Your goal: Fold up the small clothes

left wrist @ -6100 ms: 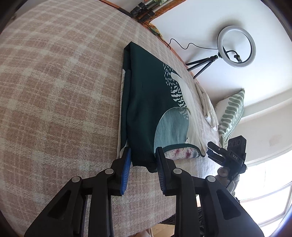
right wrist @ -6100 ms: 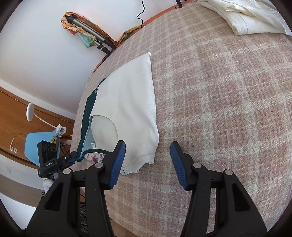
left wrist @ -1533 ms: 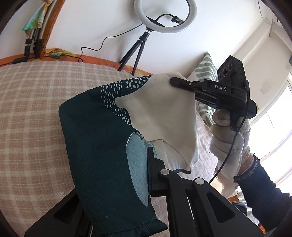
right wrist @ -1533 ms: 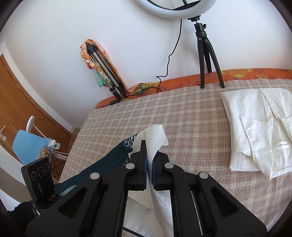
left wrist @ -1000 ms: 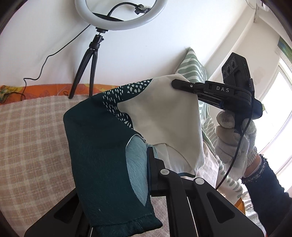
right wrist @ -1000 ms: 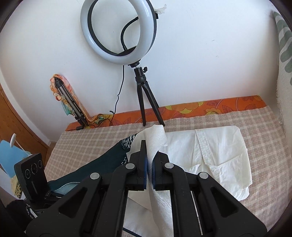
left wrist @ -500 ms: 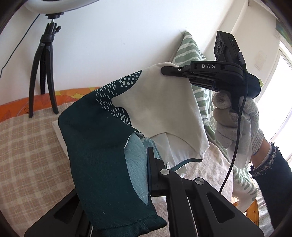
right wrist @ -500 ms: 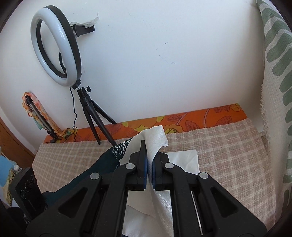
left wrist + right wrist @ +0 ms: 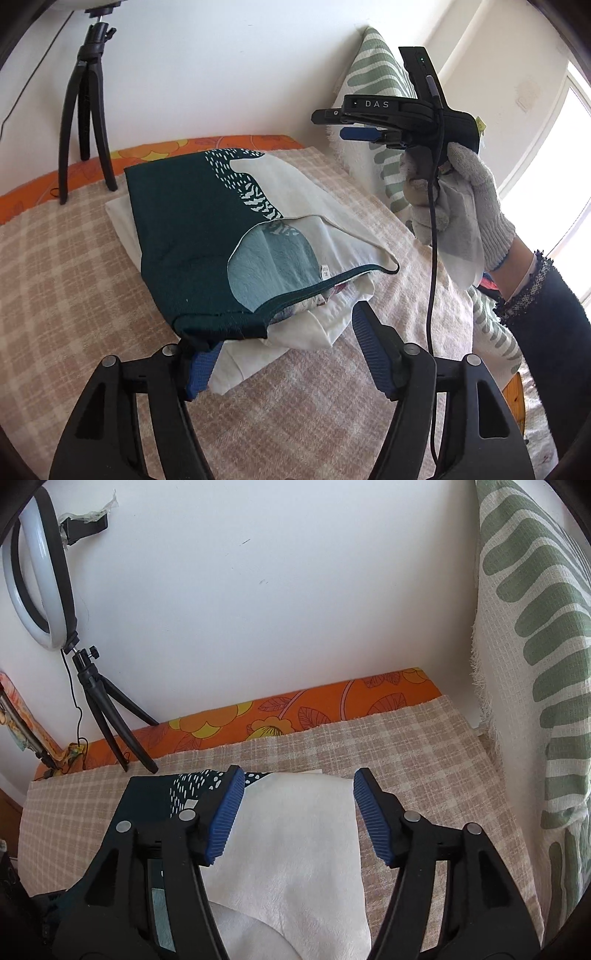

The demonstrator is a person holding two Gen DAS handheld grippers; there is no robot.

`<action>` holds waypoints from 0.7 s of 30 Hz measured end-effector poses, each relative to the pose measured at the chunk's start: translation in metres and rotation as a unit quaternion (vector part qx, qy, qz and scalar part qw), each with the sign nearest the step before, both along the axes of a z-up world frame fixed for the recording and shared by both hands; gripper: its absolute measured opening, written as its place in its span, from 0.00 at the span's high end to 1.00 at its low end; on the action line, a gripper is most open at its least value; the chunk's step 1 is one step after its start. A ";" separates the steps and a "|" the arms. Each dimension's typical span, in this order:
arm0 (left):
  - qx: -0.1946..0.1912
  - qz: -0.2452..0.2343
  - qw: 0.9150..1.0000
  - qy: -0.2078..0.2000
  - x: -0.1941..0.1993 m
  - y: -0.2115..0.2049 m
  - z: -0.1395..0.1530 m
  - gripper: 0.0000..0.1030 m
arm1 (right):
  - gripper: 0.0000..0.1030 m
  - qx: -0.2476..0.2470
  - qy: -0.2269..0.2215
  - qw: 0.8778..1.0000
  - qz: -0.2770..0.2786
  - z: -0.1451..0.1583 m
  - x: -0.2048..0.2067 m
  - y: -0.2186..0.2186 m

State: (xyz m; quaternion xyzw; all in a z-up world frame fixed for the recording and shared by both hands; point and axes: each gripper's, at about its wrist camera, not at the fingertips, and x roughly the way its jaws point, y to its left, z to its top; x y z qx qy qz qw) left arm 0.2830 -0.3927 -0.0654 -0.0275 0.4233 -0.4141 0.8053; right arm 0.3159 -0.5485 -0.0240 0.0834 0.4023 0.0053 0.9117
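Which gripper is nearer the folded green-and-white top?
Left. The left gripper sits open at the folded top's near edge, one pad under it; the right gripper is raised above, apart.

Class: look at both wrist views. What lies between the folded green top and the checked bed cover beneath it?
A folded white garment lies between the green top and the checked cover, seen in the left wrist view.

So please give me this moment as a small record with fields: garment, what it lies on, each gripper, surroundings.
garment: green and cream top, folded, released
lies on: folded white garment on checked blanket
left gripper: open, at the near hem
right gripper: open, above the cream part
surroundings: ring light on tripod, leaf-pattern pillow
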 end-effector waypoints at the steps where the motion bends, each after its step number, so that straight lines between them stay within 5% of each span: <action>1: 0.004 0.000 1.000 -0.004 -0.006 0.004 0.003 0.30 | 0.34 -0.001 -0.004 1.000 -0.003 0.004 -0.004 0.000; 7: -0.020 0.009 1.000 0.016 -0.029 0.043 0.014 0.26 | 0.34 0.009 -0.025 0.999 0.030 0.018 -0.033 0.026; 13: -0.013 0.022 1.000 -0.011 -0.051 0.085 0.032 0.26 | 0.34 -0.028 -0.019 0.996 0.084 0.012 -0.064 0.078; 21: 0.006 0.043 0.998 -0.051 -0.084 0.118 0.055 0.26 | 0.34 -0.032 -0.008 0.998 0.055 0.016 -0.101 0.105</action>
